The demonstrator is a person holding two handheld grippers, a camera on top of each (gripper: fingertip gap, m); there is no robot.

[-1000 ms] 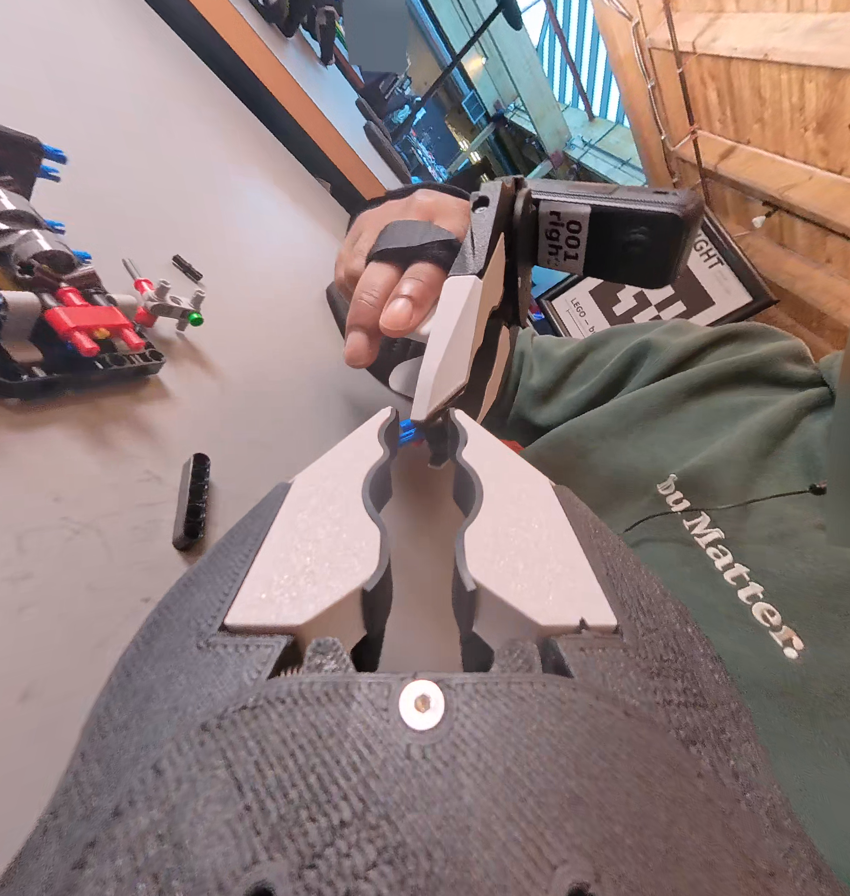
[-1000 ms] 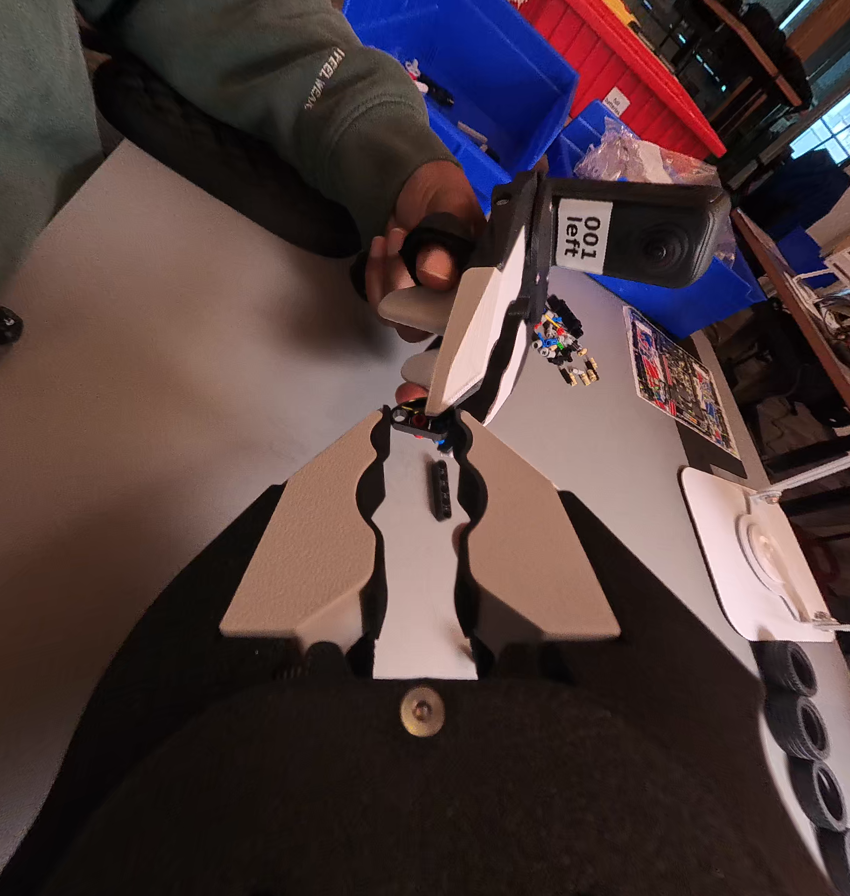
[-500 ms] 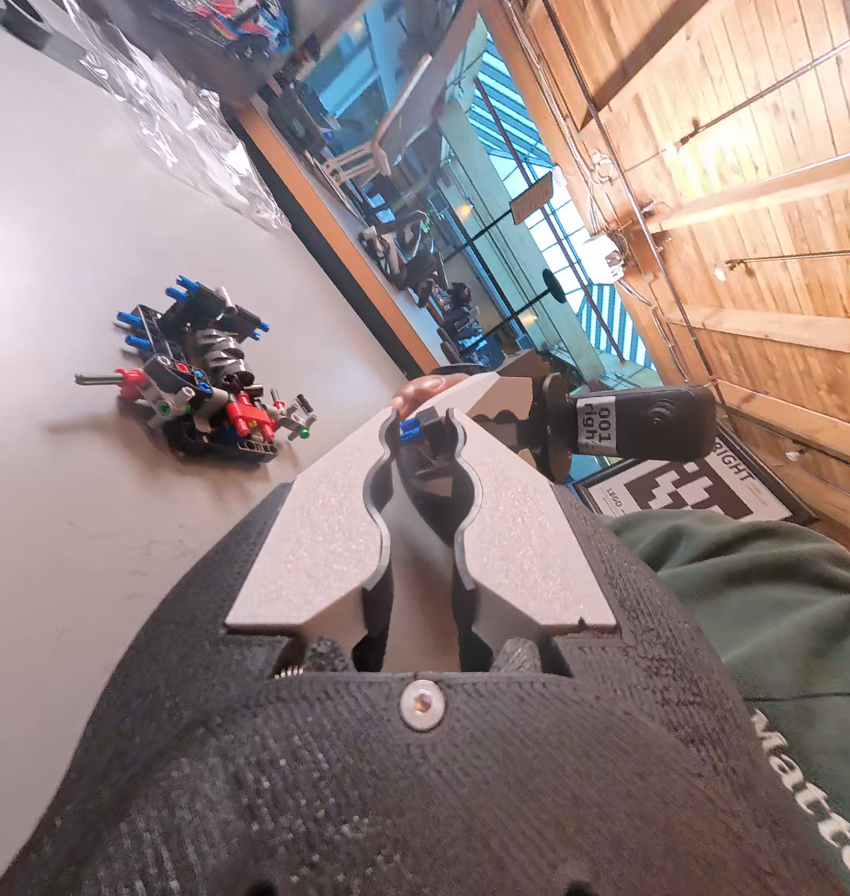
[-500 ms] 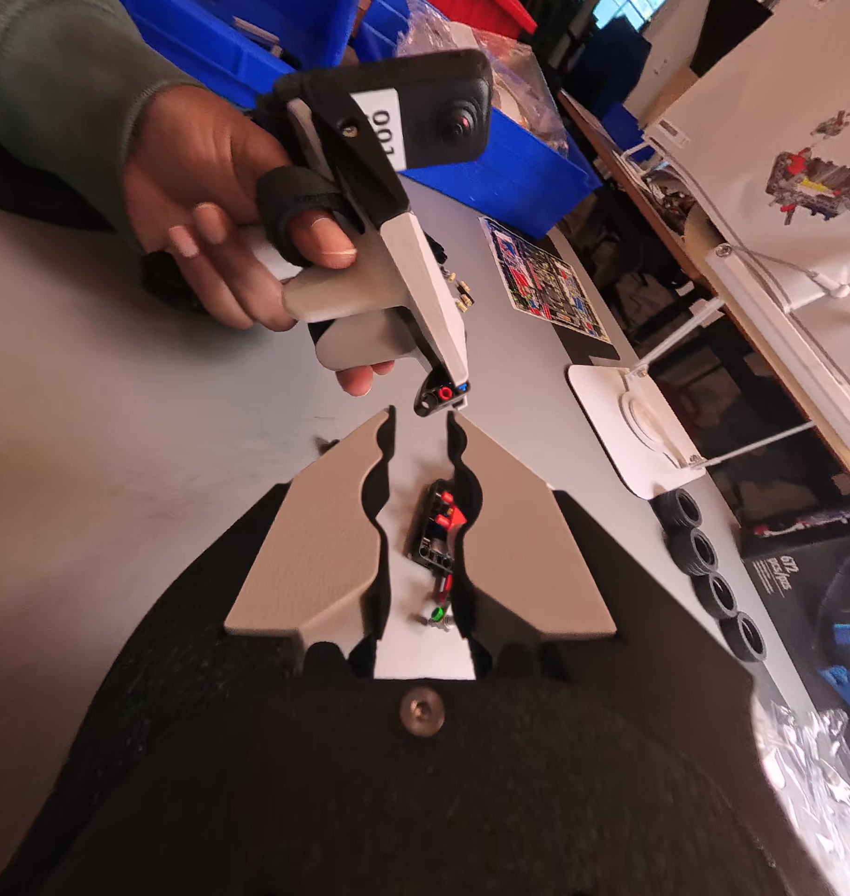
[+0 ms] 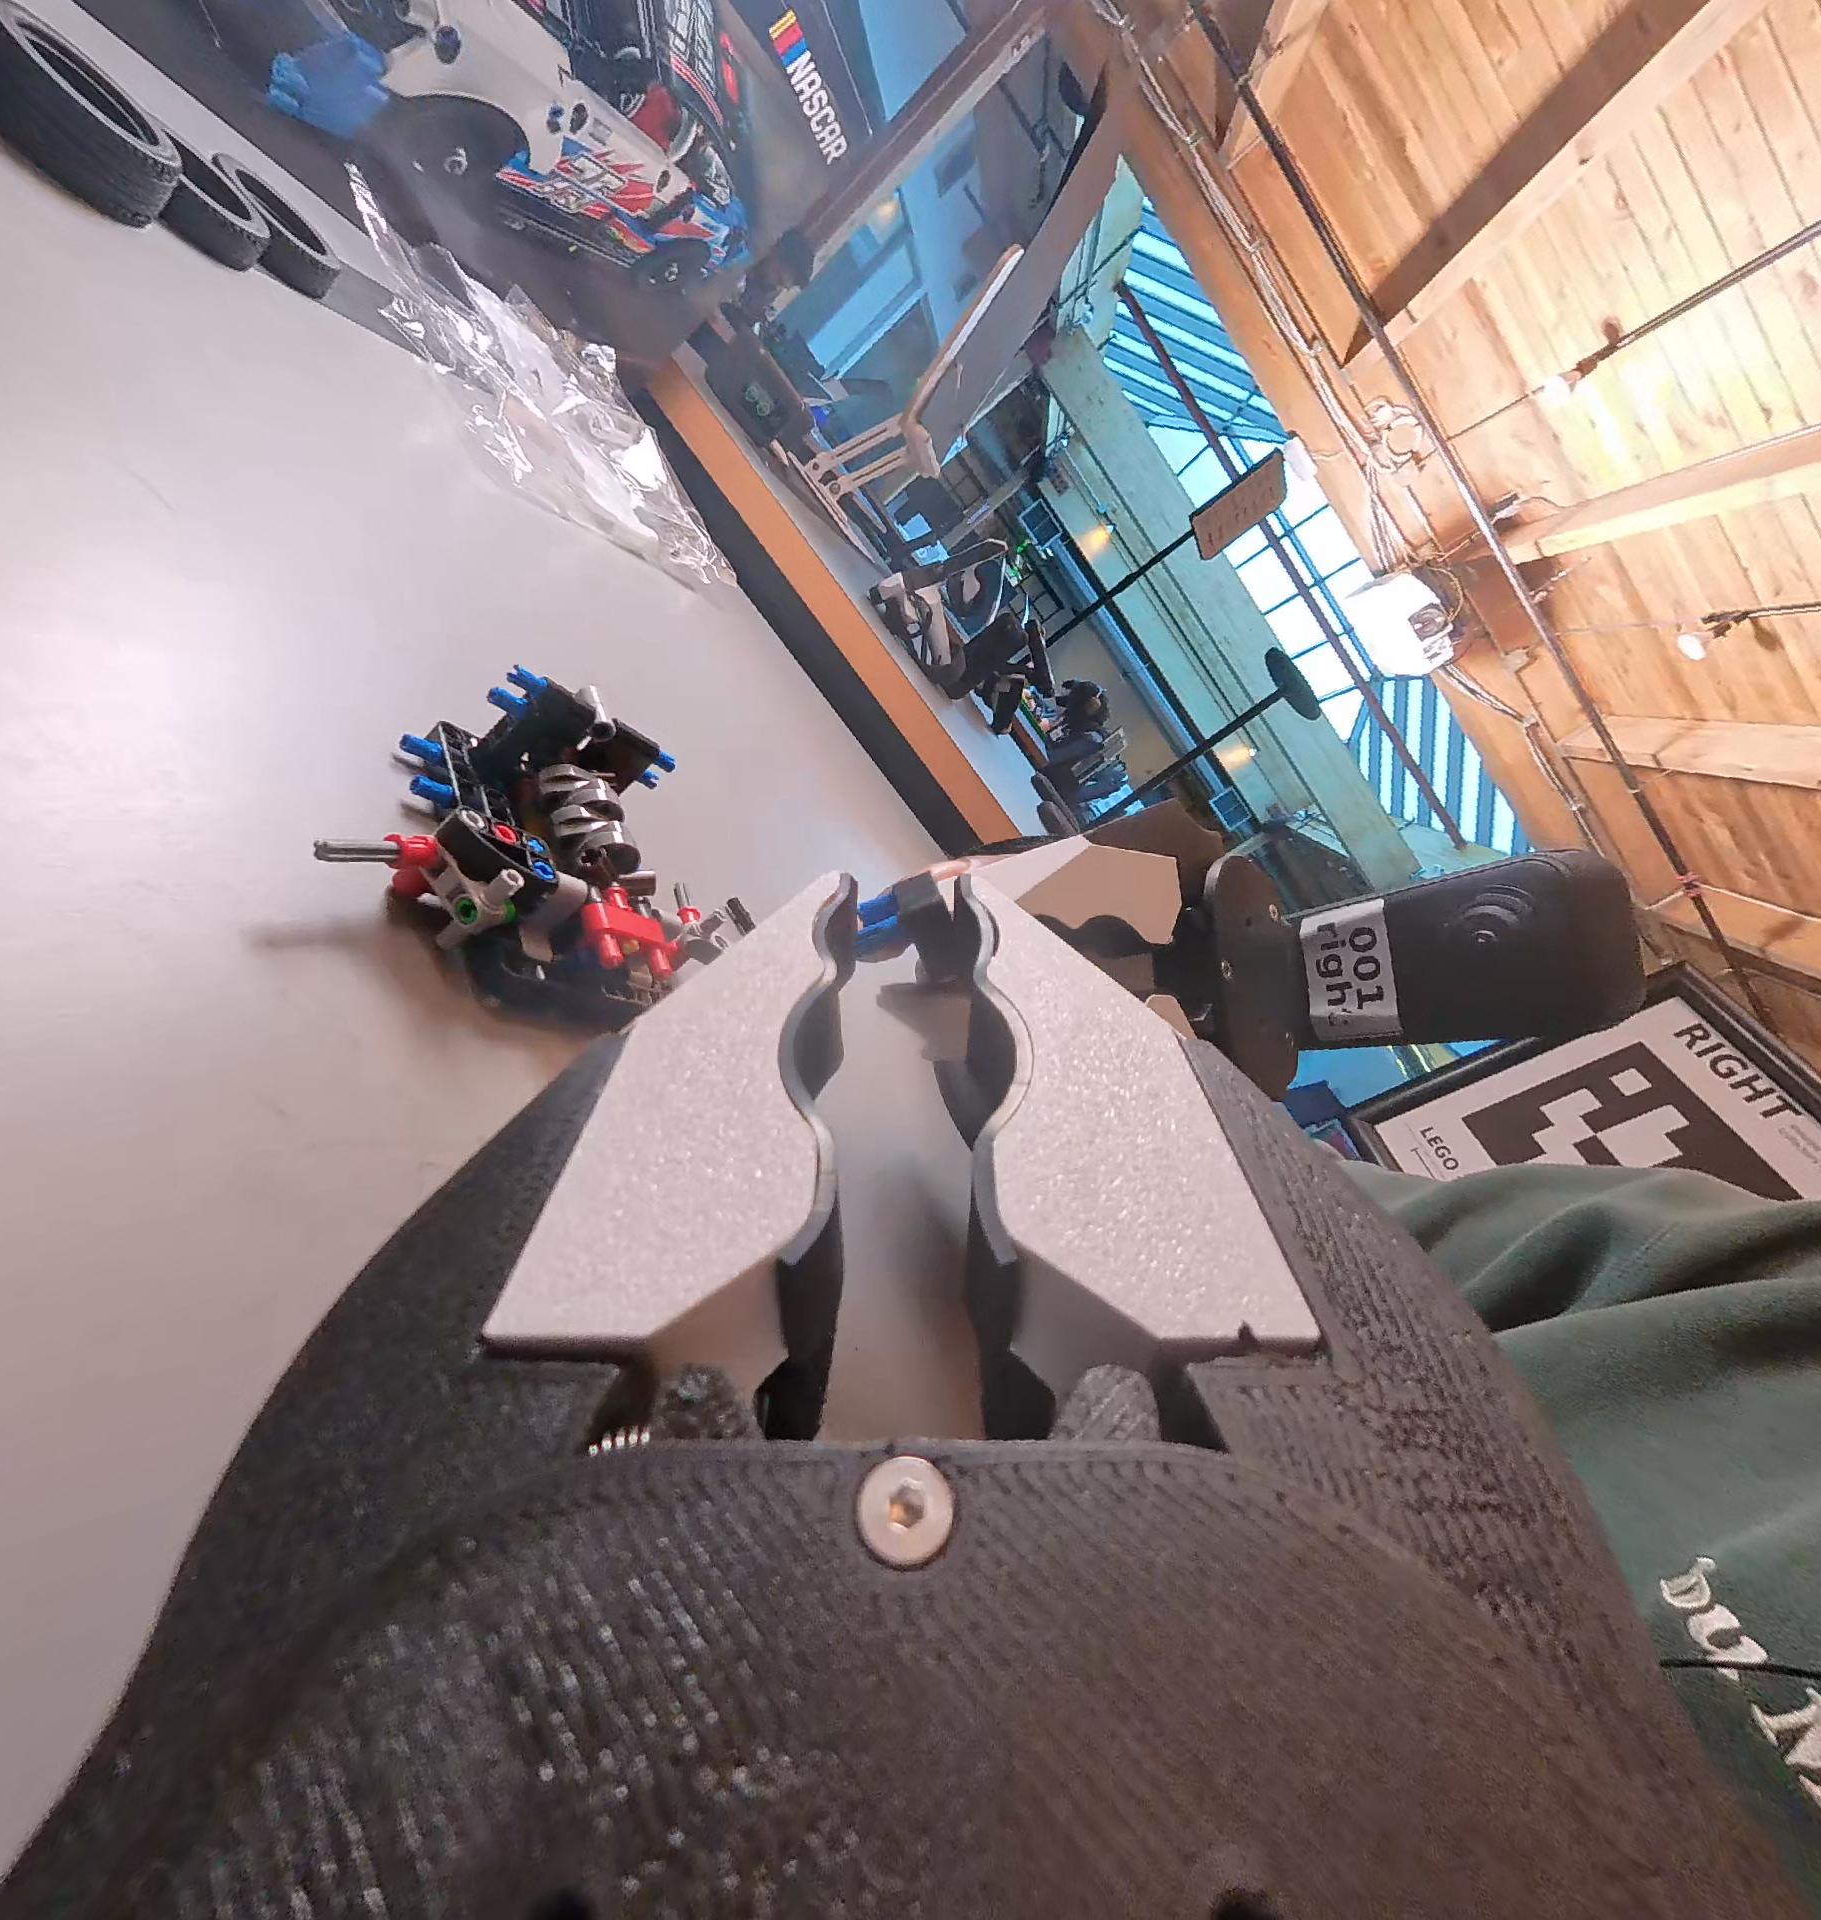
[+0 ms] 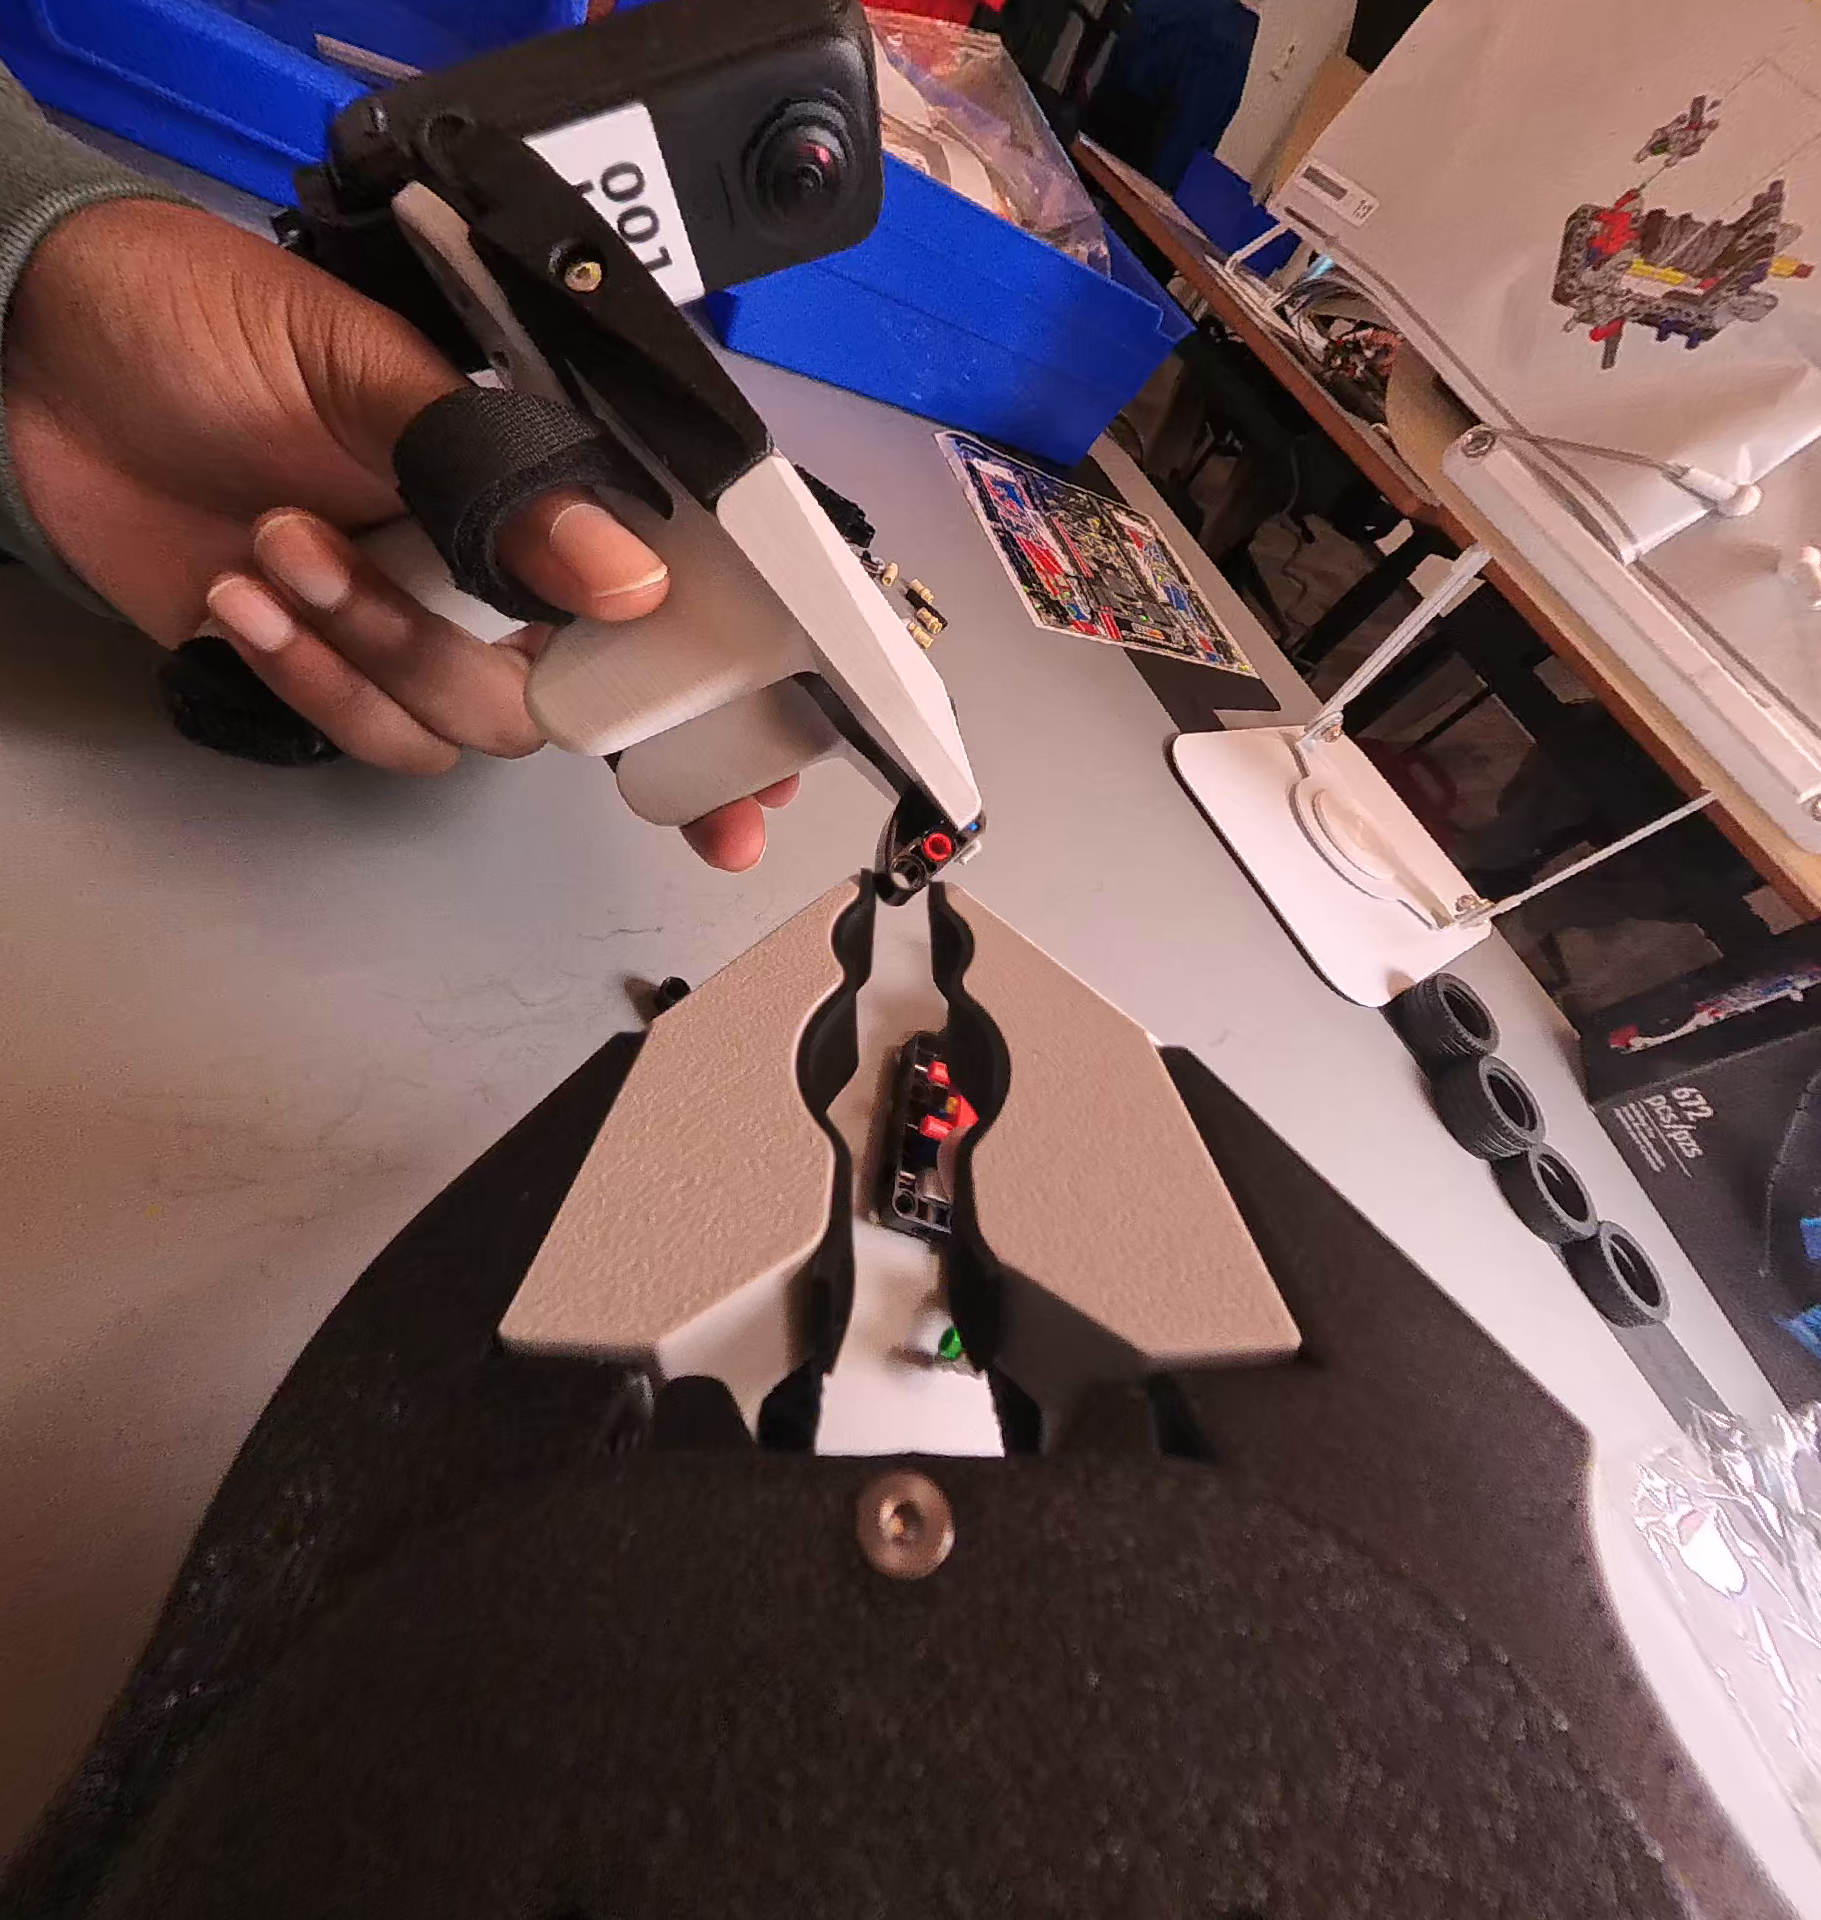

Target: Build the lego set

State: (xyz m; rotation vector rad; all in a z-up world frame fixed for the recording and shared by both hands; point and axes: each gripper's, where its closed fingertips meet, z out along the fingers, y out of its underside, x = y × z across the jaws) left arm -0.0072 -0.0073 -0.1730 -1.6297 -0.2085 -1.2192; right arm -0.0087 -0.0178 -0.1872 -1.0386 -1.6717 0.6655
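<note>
My left gripper (image 5: pixel 901 902) is shut on a small black Lego piece (image 5: pixel 911 900) with blue pins, held above the table. In the right wrist view the same piece (image 6: pixel 925 854) shows a red pin and sits at the left gripper's fingertip (image 6: pixel 953 790). My right gripper (image 6: pixel 901 891) meets it from below, its tips closed to a narrow gap around the piece's black lower end. The part-built Lego assembly (image 5: pixel 532 862) lies on the grey table (image 5: pixel 158 623). It also shows through the right gripper's gap (image 6: pixel 921 1132).
Several black tyres (image 6: pixel 1508 1112) and the set's box (image 6: pixel 1768 1143) lie at the table's right edge. An instruction booklet on a white stand (image 6: pixel 1612 260), a sticker sheet (image 6: pixel 1093 561), blue bins (image 6: pixel 937 301), loose small parts (image 6: pixel 921 613) and plastic bags (image 5: pixel 532 436) are nearby. The tips of both grippers are at nearly the same place.
Both grippers have swung round so that the assembly is in view. The right gripper's tips came apart from the piece half a second ago and are now narrowed around its lower end.
</note>
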